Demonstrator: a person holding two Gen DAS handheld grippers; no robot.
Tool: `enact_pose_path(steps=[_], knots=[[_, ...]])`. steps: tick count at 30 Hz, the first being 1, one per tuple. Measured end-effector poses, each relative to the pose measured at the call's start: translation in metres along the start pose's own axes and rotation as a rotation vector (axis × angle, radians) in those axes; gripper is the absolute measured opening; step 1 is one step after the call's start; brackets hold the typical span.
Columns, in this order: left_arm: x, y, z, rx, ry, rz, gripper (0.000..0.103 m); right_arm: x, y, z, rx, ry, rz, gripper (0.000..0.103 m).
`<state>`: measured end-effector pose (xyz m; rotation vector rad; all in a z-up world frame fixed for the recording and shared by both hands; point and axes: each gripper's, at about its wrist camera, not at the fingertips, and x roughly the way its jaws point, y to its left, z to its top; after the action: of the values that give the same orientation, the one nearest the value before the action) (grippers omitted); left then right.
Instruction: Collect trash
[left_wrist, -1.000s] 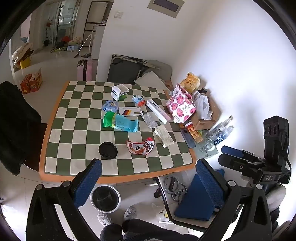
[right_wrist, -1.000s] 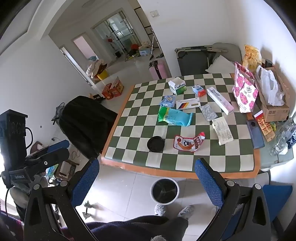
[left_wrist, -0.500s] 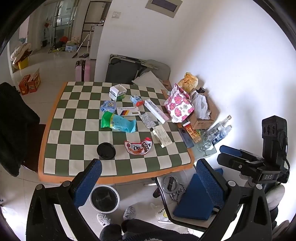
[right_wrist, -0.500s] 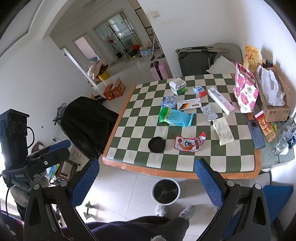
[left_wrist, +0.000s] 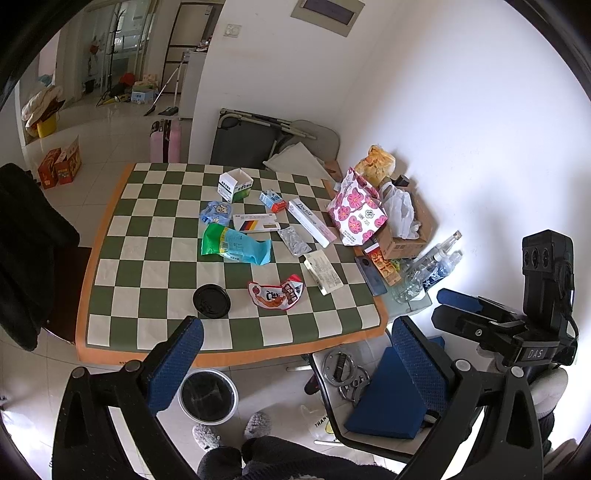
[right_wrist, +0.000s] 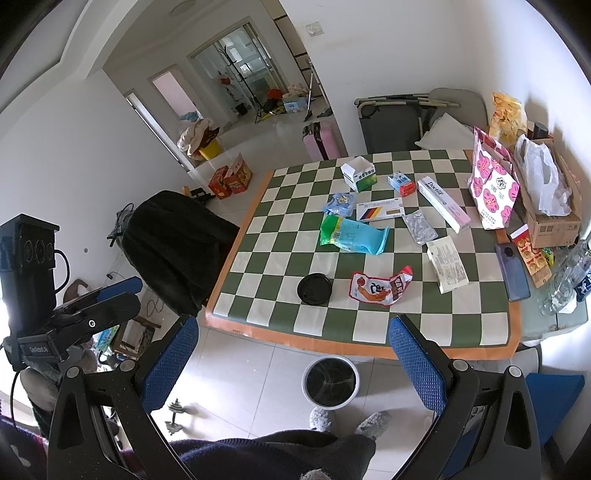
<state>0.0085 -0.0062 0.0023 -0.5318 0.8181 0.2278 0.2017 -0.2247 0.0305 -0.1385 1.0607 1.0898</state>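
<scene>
Trash lies on a green-and-white checkered table (left_wrist: 155, 273) (right_wrist: 280, 236): a red snack wrapper (left_wrist: 275, 293) (right_wrist: 380, 288), a black lid (left_wrist: 211, 301) (right_wrist: 314, 289), a green and blue bag (left_wrist: 234, 244) (right_wrist: 351, 234), small boxes and a blister pack (left_wrist: 293, 240). A round bin (left_wrist: 208, 395) (right_wrist: 330, 381) with a black liner stands on the floor at the table's near edge. My left gripper (left_wrist: 295, 354) and right gripper (right_wrist: 293, 356) are both open and empty, held back from the table above the bin.
A floral bag (left_wrist: 354, 212), a cardboard box (left_wrist: 406, 229), bottles (left_wrist: 428, 266) and a phone (right_wrist: 511, 271) crowd the table's right side. A black-draped chair (right_wrist: 173, 240) stands to the left. A stool with a blue cushion (left_wrist: 384, 398) stands by the right corner.
Both grippers have shifted only slightly; the table has drifted a little in view. Nothing was taken hold of or let go.
</scene>
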Motion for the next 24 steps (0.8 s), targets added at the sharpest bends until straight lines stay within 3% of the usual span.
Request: enact_pose_path(steps=[24], knots=[[-0.0024,-0.0034,-0.0005,0.0,-0.002,-0.001,0.103,0.0022,0.0053,0.0028,-0.006,0.0,0.004,0.103]])
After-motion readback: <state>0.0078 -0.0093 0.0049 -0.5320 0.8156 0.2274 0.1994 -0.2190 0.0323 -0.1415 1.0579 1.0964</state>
